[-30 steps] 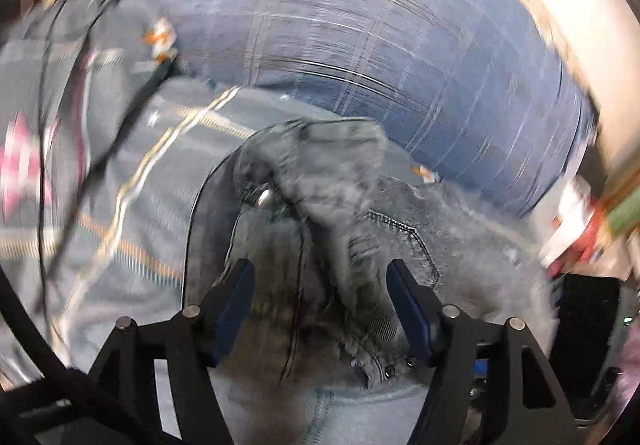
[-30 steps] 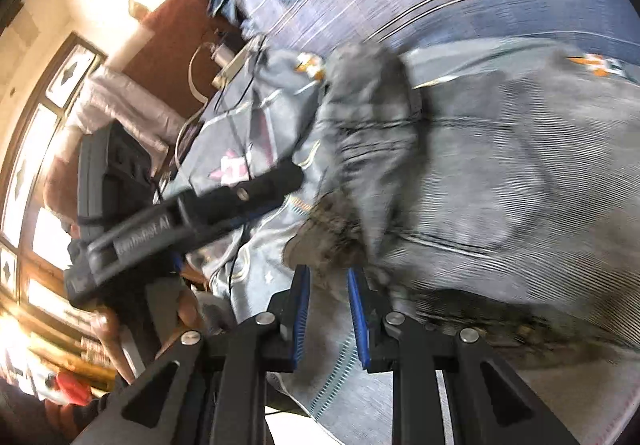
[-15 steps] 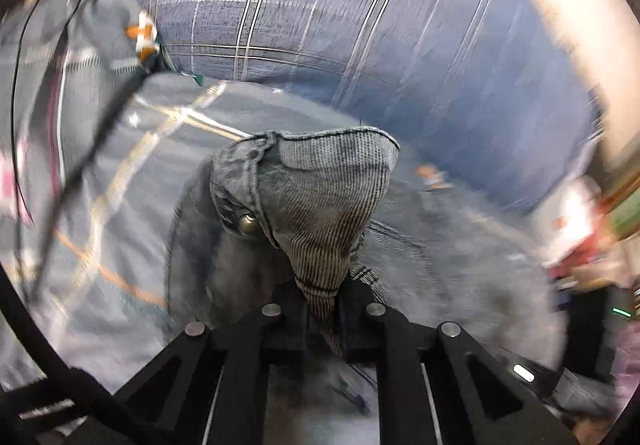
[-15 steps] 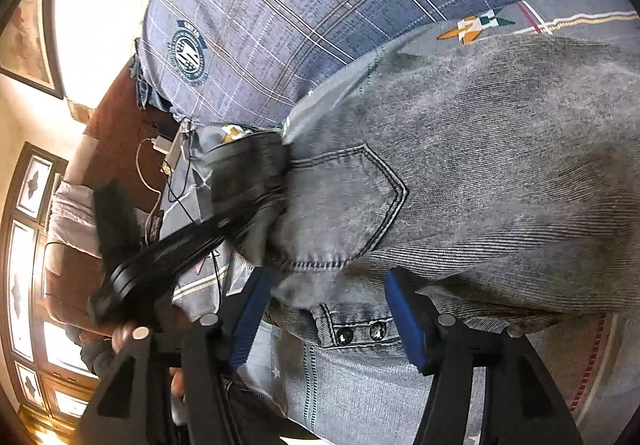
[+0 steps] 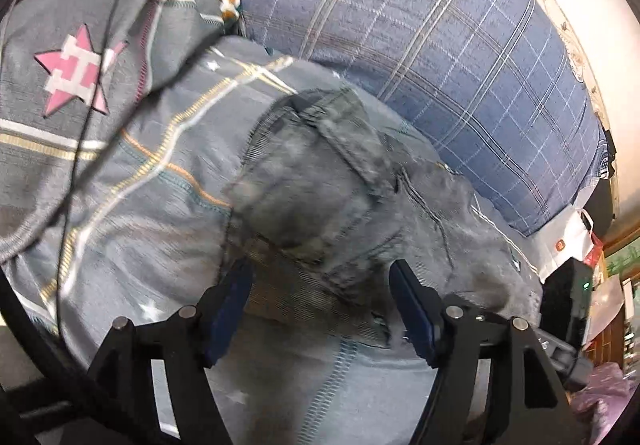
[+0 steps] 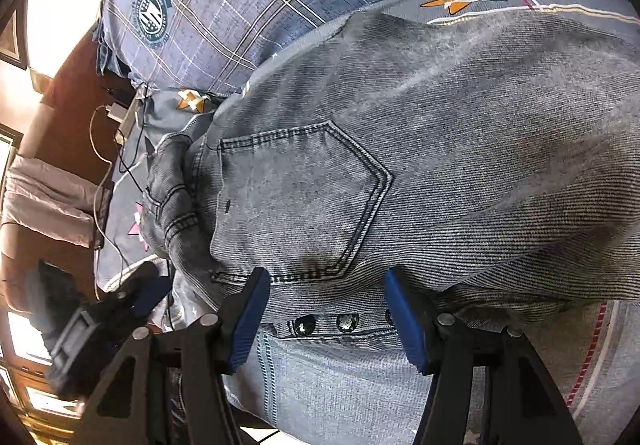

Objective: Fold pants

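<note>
Grey jeans (image 6: 400,149) lie on the patterned bedsheet (image 5: 132,181), beside the blue plaid pillow (image 5: 420,29). Left gripper (image 5: 320,305): jaws just reopened, spread wide over the bunched waistband, pads clear of the denim. Right gripper (image 6: 324,313): jaws apart, nothing gripped. Only the right view shows the back pocket (image 6: 296,201) and fly buttons (image 6: 324,323); only the left view shows the pink star print (image 5: 76,73).

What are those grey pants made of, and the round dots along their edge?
The pants look like faded grey denim: diagonal ribbed weave, thick double stitching around the pocket, washed-out pale patches. The dots look like metal studs or buttons, since they glint, though they are too small to be sure.
</note>
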The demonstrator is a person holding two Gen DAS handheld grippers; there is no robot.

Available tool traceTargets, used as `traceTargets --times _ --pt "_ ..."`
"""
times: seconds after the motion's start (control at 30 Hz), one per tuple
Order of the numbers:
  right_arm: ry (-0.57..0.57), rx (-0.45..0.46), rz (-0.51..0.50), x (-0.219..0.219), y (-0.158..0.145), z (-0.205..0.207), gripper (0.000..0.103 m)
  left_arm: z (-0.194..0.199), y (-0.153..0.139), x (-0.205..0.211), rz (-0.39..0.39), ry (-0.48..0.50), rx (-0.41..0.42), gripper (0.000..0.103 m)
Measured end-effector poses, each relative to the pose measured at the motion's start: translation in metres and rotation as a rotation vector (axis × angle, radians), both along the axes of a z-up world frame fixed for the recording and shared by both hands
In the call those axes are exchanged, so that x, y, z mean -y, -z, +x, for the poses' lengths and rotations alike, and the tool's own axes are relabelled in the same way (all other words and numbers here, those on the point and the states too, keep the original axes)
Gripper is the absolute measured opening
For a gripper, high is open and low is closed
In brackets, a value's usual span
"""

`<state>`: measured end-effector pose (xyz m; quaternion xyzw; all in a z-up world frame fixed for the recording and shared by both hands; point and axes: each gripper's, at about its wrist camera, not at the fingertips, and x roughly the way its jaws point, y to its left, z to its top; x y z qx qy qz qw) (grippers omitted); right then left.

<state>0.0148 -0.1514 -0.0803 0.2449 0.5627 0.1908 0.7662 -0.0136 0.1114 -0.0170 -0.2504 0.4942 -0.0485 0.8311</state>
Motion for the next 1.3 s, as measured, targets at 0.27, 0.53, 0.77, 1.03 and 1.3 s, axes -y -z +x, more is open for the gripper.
traceTargets --times 0.27,0.53,0.77,1.03,1.3 --pt "0.004 -0.004 0.009 0.002 0.000 0.001 0.063 0.063 0.018 0.048 0.241 0.017 -0.175 0.073" --pt "0.040 0.007 0.034 0.011 -0.010 -0.008 0.063 0.014 0.030 -0.012 0.044 -0.134 -0.087 0.026" --pt "0.123 0.033 0.021 0.018 -0.022 -0.027 0.062 0.013 0.051 -0.022 -0.076 -0.112 -0.068 0.051" --pt "0.244 -0.067 0.046 0.038 0.009 -0.022 0.047 0.010 0.045 -0.030 -0.140 -0.172 -0.004 0.051" --pt "0.295 0.036 0.006 0.050 -0.014 -0.027 0.007 -0.001 0.003 -0.010 -0.047 -0.119 0.128 0.014"
